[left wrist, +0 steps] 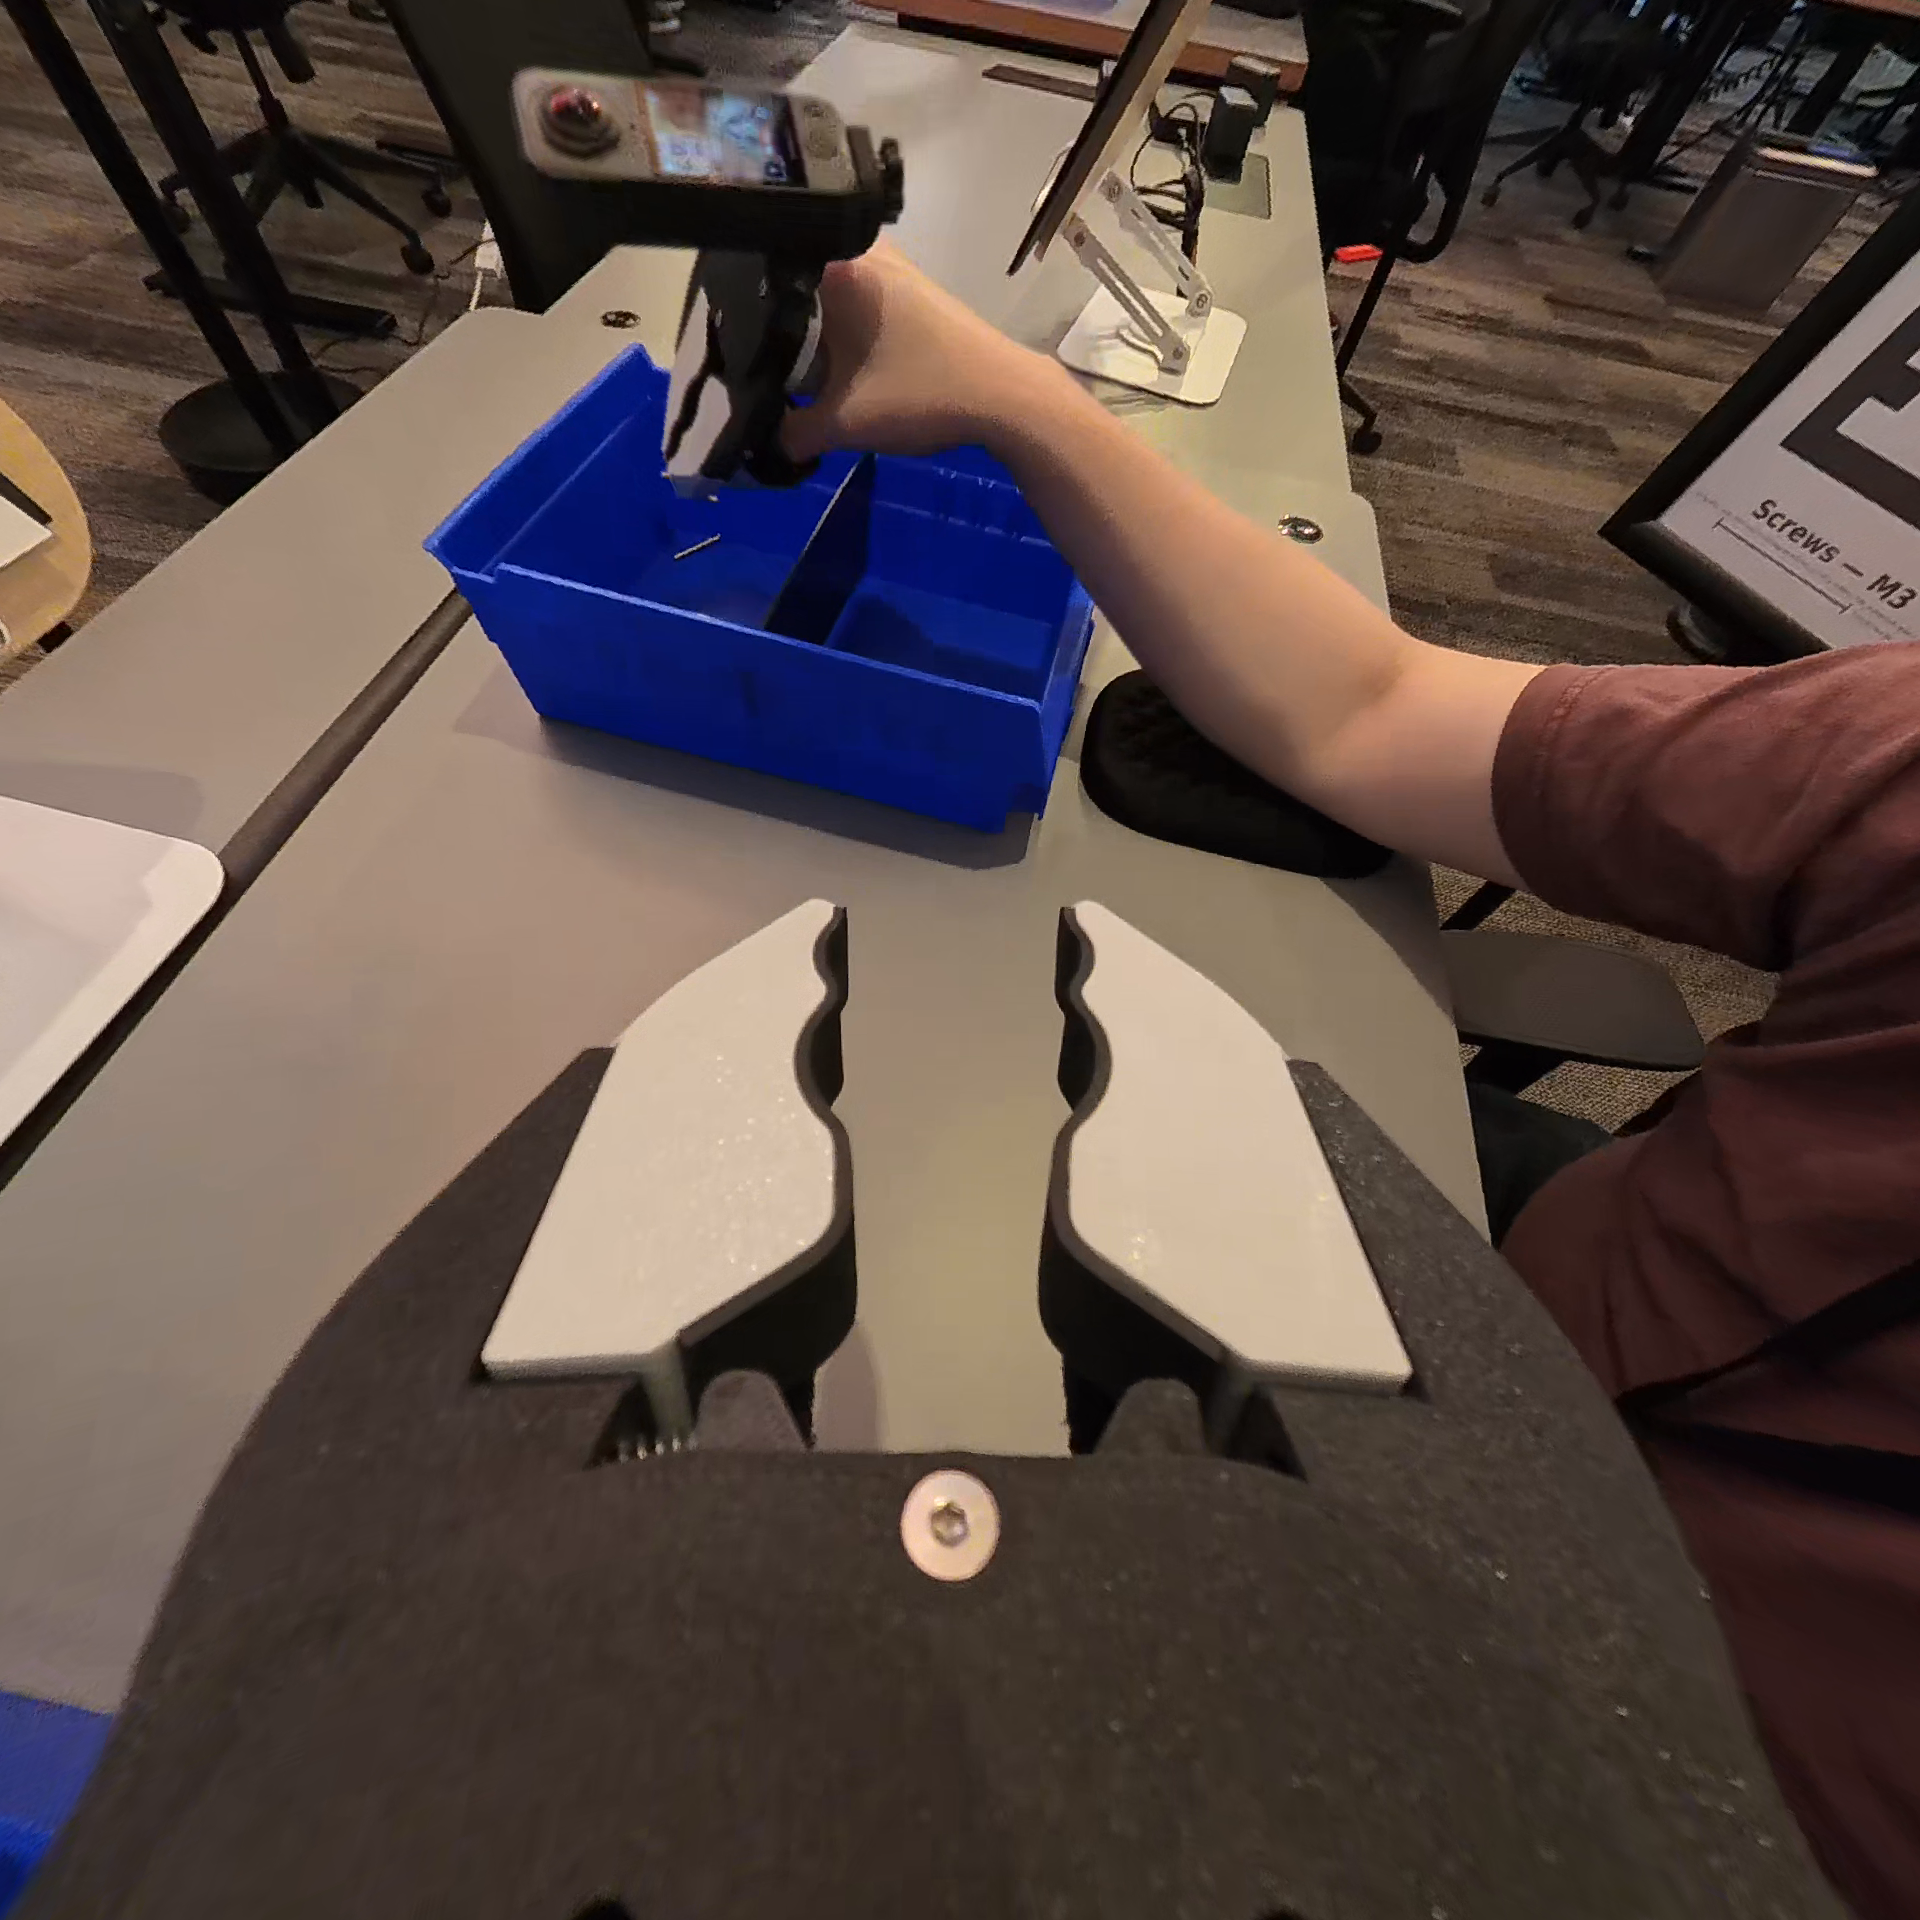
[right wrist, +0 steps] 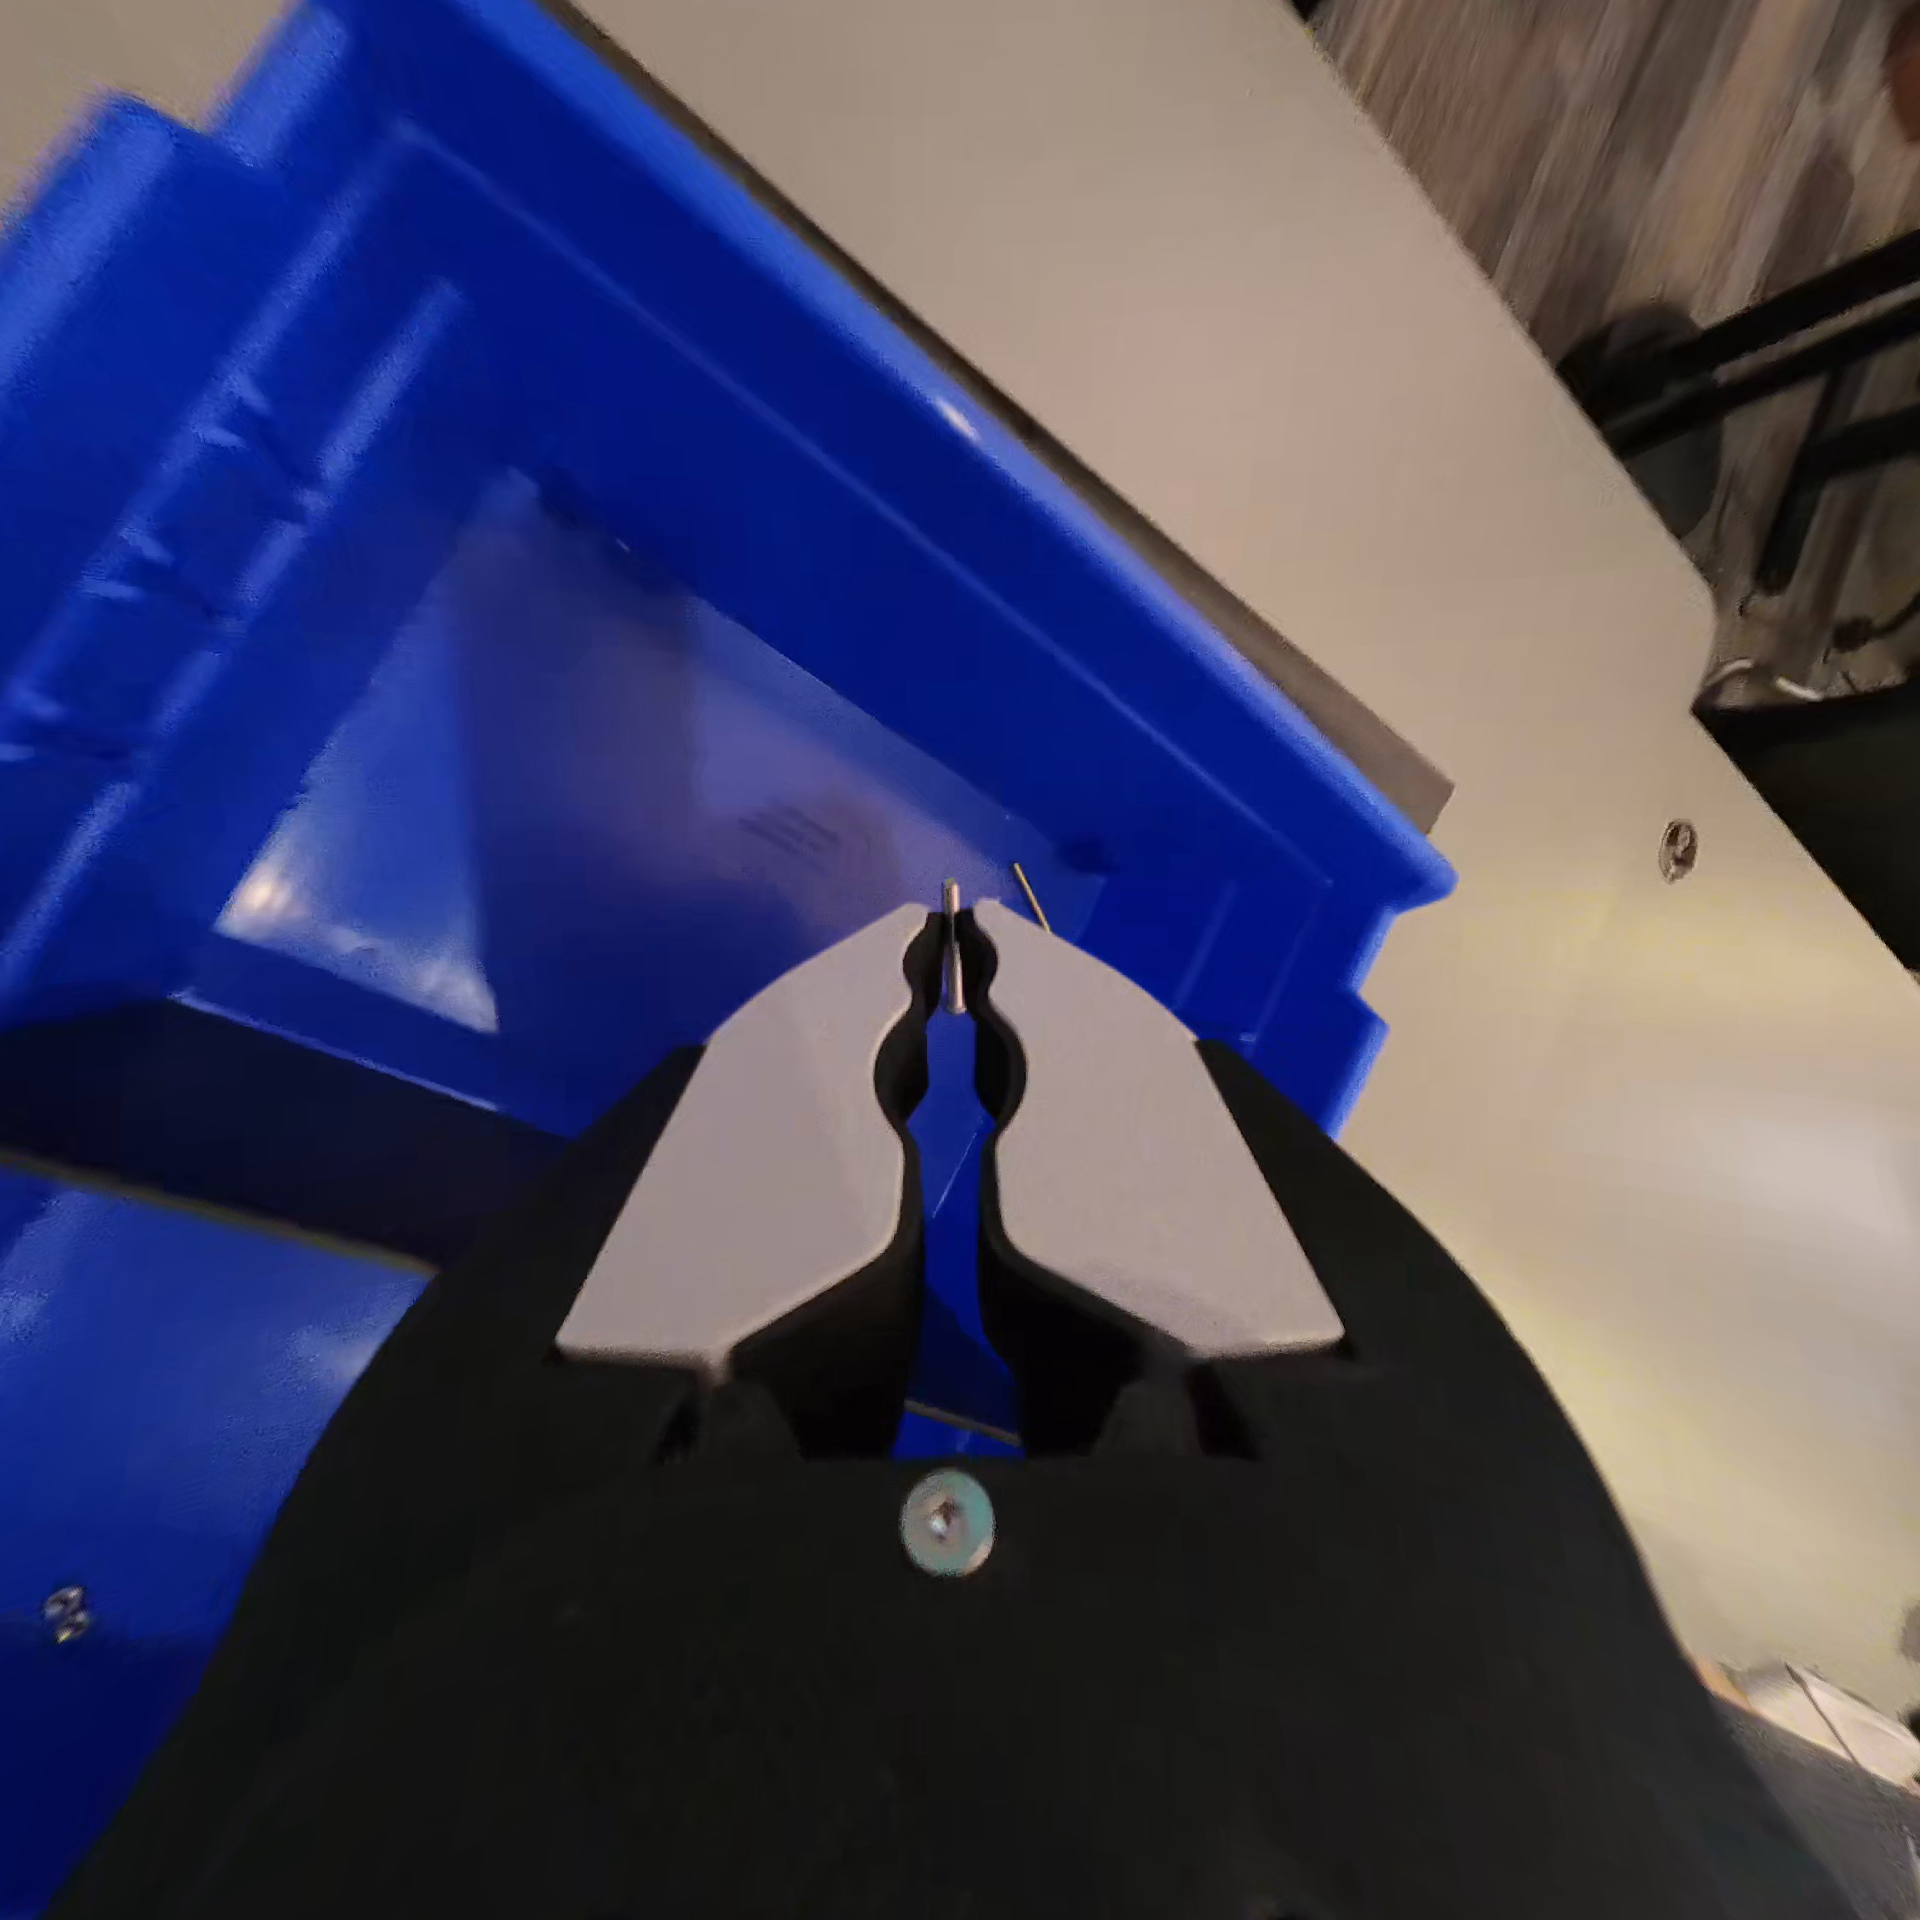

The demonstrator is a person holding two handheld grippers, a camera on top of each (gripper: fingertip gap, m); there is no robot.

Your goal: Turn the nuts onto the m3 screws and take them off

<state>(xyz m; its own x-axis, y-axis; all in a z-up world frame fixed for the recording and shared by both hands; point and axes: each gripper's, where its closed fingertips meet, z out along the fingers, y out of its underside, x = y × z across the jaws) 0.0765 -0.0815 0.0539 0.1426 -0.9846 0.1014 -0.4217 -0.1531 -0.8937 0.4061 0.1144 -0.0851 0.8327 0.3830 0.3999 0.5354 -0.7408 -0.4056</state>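
Steel screw pinched at our right claw's tips, inside the blue bin.

Nearest, our left gripper (left wrist: 951, 925) hangs wide and empty over the grey table (left wrist: 416, 935), free to take a nut; farther, our right gripper (right wrist: 951, 914) clamps one screw (right wrist: 950, 945) by its shaft over the blue bin (right wrist: 727, 416), another screw (left wrist: 696, 547) lying loose; nuts (right wrist: 65, 1616) sit across the divider.
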